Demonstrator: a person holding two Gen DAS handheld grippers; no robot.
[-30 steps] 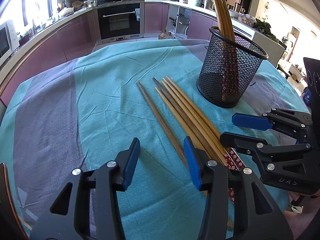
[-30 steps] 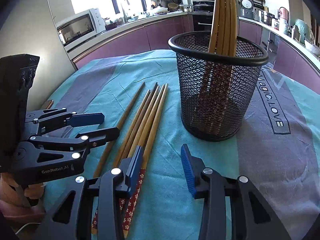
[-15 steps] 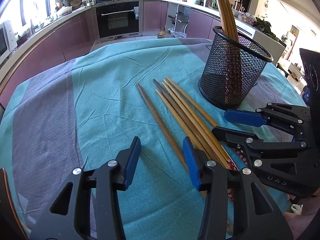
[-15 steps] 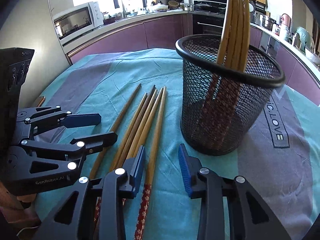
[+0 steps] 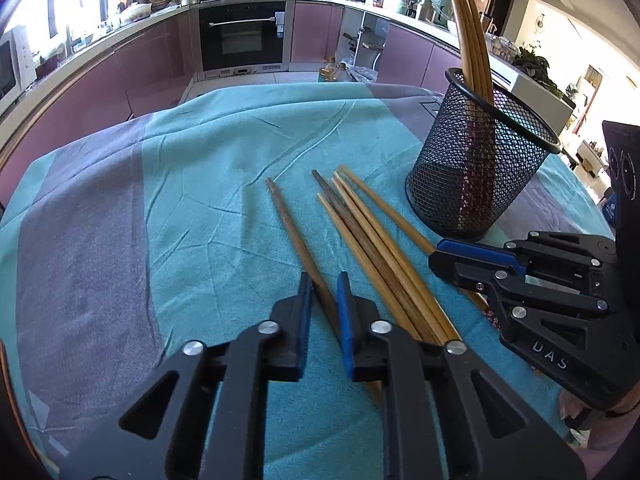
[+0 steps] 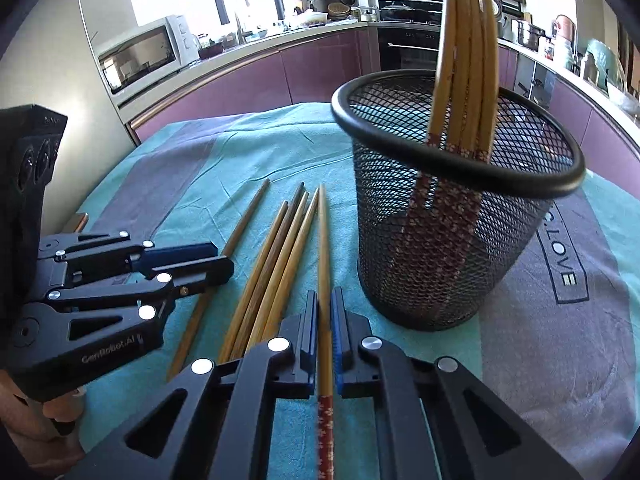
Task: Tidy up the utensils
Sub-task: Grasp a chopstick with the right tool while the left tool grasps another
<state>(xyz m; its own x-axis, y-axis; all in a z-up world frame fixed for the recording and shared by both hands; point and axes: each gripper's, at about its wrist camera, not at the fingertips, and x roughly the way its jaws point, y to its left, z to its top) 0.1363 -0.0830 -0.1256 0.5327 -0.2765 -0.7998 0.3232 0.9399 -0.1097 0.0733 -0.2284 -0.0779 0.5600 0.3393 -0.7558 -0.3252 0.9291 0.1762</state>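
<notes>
left tongs (image 5: pixel 322 292): just closing, clamped on lone chopstick (image 5: pixel 290 228) lying on table (image 5: pixel 180 200) | right tongs (image 6: pixel 325 312): just closing, clamped on rightmost chopstick (image 6: pixel 322 240) | mesh holder (image 6: pixel 448 240): upright beside loose chopsticks (image 6: pixel 276 256) | hidden: chopstick handles under tongs

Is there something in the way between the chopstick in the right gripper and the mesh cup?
Nothing visible. The right gripper is shut on the chopstick, and only bare cloth lies between it and the mesh cup, whose mouth is partly filled by standing chopsticks.
</notes>
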